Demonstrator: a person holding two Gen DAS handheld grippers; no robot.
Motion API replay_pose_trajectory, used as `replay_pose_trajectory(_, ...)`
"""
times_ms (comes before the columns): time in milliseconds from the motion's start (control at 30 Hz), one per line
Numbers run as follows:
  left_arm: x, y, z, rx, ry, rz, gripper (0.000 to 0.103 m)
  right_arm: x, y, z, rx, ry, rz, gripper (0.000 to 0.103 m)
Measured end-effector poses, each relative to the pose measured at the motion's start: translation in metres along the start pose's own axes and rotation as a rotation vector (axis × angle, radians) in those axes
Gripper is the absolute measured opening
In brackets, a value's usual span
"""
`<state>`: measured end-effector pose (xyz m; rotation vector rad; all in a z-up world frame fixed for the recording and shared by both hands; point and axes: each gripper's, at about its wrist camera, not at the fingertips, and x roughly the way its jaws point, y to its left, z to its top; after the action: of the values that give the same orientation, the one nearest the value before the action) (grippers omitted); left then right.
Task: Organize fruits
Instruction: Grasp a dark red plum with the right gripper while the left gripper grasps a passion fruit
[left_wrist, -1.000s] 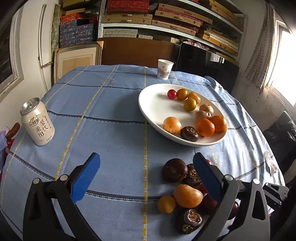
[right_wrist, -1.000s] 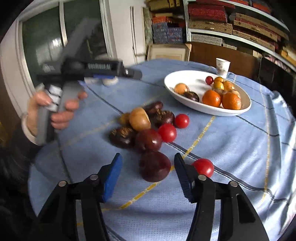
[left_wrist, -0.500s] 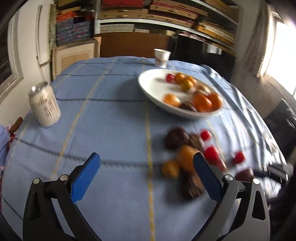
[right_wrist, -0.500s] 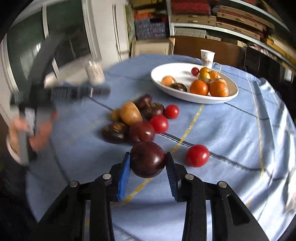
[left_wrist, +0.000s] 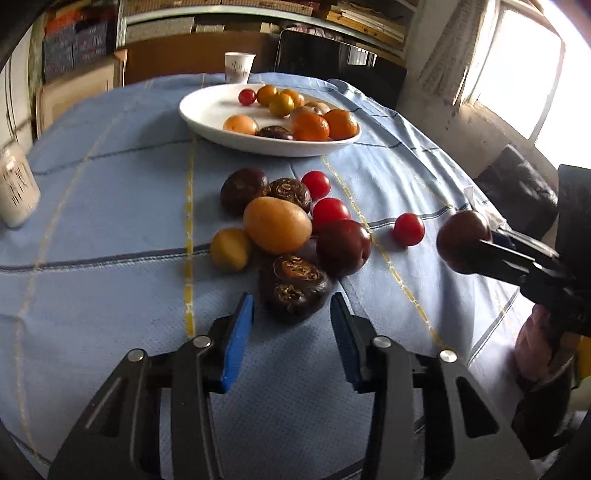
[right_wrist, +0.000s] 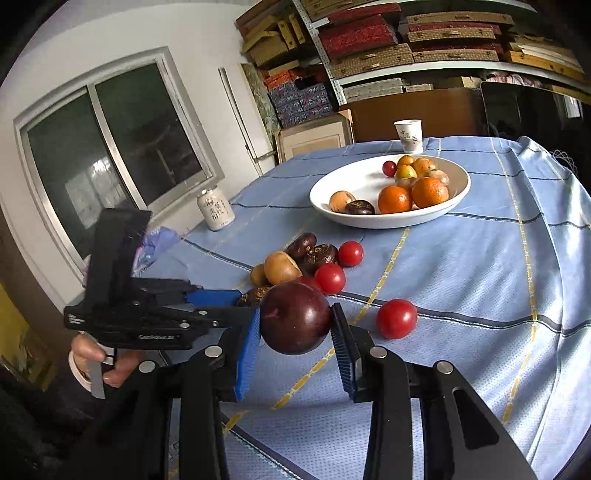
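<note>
Since the earlier frame the right gripper (right_wrist: 295, 334) has clamped onto the dark plum (right_wrist: 295, 317) that lay on the cloth in front of it and raised it clear of the tablecloth (right_wrist: 480, 280), while the left gripper (left_wrist: 291, 319) has swung in over the loose pile. Its jaws are closing from wide open, with the wrinkled dark passion fruit (left_wrist: 293, 286) lying just ahead of the blue pads and partly between their tips; the pads do not touch it yet (a gap shows on both sides).

The step in hand looks like a double pick: one fruit already lifted on the right, a second being taken on the left. Next, the right hand should need to carry its plum across to the white plate (left_wrist: 207, 110), which sits well apart at the far side of the table with oranges and small fruits already in it. The left hand probably needs to push a little further forward so the pads bracket the passion fruit's middle before squeezing, without knocking the second plum (left_wrist: 343, 245) or the yellow-orange fruit (left_wrist: 277, 225) touching it.
</note>
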<state>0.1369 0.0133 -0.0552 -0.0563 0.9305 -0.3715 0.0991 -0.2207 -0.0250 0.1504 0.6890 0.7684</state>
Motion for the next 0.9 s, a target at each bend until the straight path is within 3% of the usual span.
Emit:
replay_pose_trajectory(233, 0.009, -0.009, 0.008, 0.048, 0.009, 0.022, 0.042, -0.003, -0.016, -0.001, 0.081, -0.014, 0.066, 0.038)
replay_pose_trajectory(600, 0.017, -0.017, 0.010, 0.103, 0.052, 0.081, 0.043, -0.001, -0.022, -0.001, 0.117, 0.001, 0.077, 0.038)
replay_pose_trajectory(900, 0.016, -0.010, 0.011, 0.067, 0.044, 0.041, 0.043, 0.003, -0.027, -0.002, 0.147, 0.017, 0.068, 0.038)
